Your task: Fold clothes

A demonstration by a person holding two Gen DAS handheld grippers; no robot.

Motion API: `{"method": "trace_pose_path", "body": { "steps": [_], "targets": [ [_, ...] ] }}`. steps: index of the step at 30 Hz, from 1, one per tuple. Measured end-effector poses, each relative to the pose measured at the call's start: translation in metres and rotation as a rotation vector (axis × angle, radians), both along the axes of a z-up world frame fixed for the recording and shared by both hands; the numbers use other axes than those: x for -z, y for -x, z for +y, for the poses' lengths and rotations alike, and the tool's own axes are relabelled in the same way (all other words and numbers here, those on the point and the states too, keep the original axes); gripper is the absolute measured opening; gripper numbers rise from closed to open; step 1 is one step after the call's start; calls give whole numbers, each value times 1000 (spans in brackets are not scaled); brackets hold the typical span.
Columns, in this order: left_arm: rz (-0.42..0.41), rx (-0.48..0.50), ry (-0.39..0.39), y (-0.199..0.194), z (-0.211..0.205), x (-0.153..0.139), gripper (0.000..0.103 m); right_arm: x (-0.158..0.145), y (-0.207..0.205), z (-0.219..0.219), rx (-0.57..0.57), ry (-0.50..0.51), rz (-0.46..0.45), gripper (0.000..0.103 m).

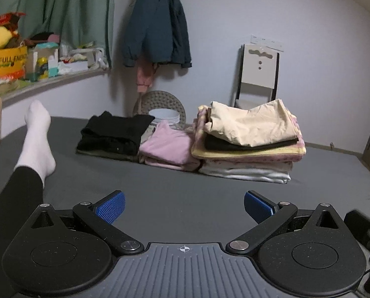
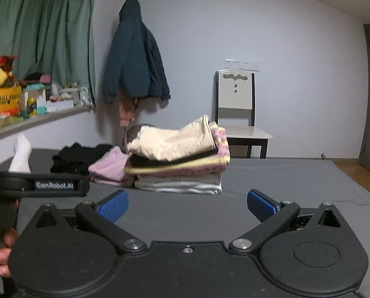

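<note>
Three piles of folded clothes sit in a row on the grey bed (image 1: pixel 185 188). A tall stack (image 1: pixel 249 144) topped by a cream garment is on the right, a pink pile (image 1: pixel 170 151) in the middle, and a black pile (image 1: pixel 115 134) on the left. The right wrist view shows the same tall stack (image 2: pixel 180 159), pink pile (image 2: pixel 110 166) and black pile (image 2: pixel 73 159). My left gripper (image 1: pixel 184 207) is open above bare sheet, short of the piles. My right gripper (image 2: pixel 187 207) is open too, with nothing between its blue pads, just in front of the tall stack.
A person's leg with a white sock (image 1: pixel 37 136) lies on the bed at the left. A chair (image 2: pixel 237 114) stands behind the bed, and a dark jacket (image 1: pixel 157 22) hangs on the wall. A cluttered shelf (image 1: pixel 36 62) runs along the left wall. A hand (image 2: pixel 3 255) holds the left gripper.
</note>
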State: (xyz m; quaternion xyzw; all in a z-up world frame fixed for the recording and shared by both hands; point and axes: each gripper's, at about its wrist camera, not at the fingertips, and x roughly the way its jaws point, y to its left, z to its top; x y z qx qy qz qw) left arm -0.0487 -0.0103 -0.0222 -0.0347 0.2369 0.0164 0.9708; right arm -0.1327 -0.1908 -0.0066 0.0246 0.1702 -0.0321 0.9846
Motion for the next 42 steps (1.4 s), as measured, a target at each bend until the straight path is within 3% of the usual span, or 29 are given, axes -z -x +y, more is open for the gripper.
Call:
{"method": "trace_pose_path", "body": {
  "steps": [3,5,8,12,18,21,24,29,33,37,42],
  "targets": [
    [26,43,4,0,2,-3,103,-9,-8,-3,12,-73,73,103],
    [34,64,58,0,7,-2,103,-13,-12,-9,-9,-131,112,103],
    [68,73,89,-3,10,2,103,-14,-11,-16,-20,-175,106,103],
    [77,66,-22,-2,-1,6,103,-12,-9,-23,-53,-192,83,103],
    [102,48,-72,-5,-9,5,103,-6,-18,-17,9,-107,146,103],
    [119,34,-138,-7,-14,5,103,-5,-20,-19,26,-116,159,103],
    [135,8,-155,-8,-18,2,103,-7,-22,-20,46,-118,182,103],
    [88,-11,-136,-1,-22,-13,103,-17,-18,-15,49,-88,143,103],
    [46,-11,-151,6,-22,-30,103,-28,-12,3,48,34,82,103],
    [45,-12,-64,9,-11,-37,103,-34,-5,13,38,77,15,103],
    [75,0,-102,8,-12,-32,103,-30,-13,16,18,72,82,103]
  ]
}}
